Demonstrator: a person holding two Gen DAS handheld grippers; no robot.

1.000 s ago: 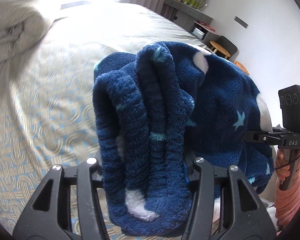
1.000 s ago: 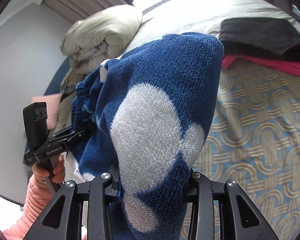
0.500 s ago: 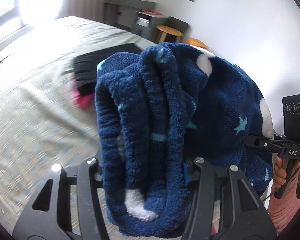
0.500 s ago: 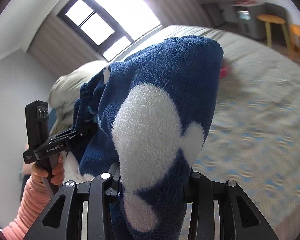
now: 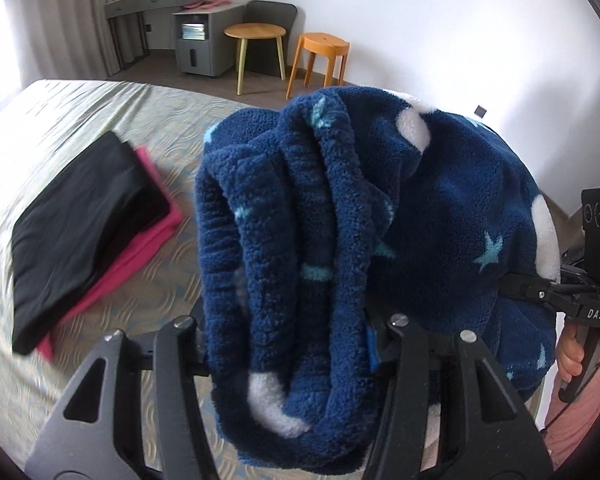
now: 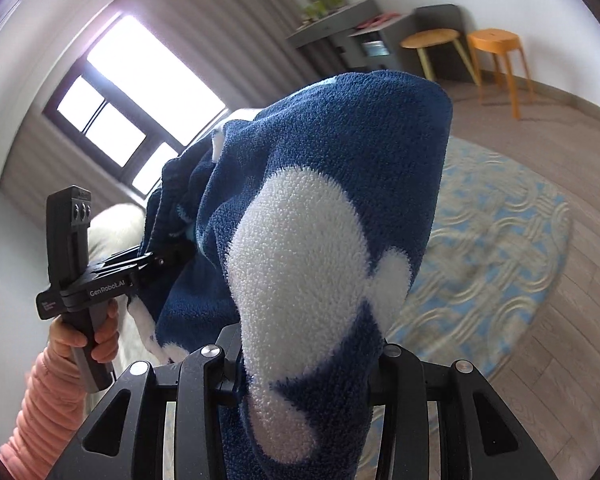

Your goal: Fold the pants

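The dark blue fleece pants [image 5: 340, 240] with white clouds and light blue stars are bunched and held up in the air over the bed. My left gripper [image 5: 292, 328] is shut on a thick folded bundle of them. My right gripper [image 6: 304, 356] is shut on another part of the pants [image 6: 324, 220], where a large white cloud patch fills the view. Each gripper shows in the other's view: the right one [image 5: 540, 292] at the far right, the left one [image 6: 156, 260] at the left. The fabric hides all fingertips.
The bed [image 5: 100, 120] has a patterned beige and blue cover. A folded black garment [image 5: 80, 216] lies on a pink one [image 5: 140, 248] at its left. Beyond stand a wooden side table [image 5: 256, 32], an orange stool [image 5: 324, 46], a grey desk [image 5: 160, 0] and a white wall.
Both grippers have swung round to the right with the pants still held. The view has turned from the window and duvet towards the foot of the bed and the furniture.
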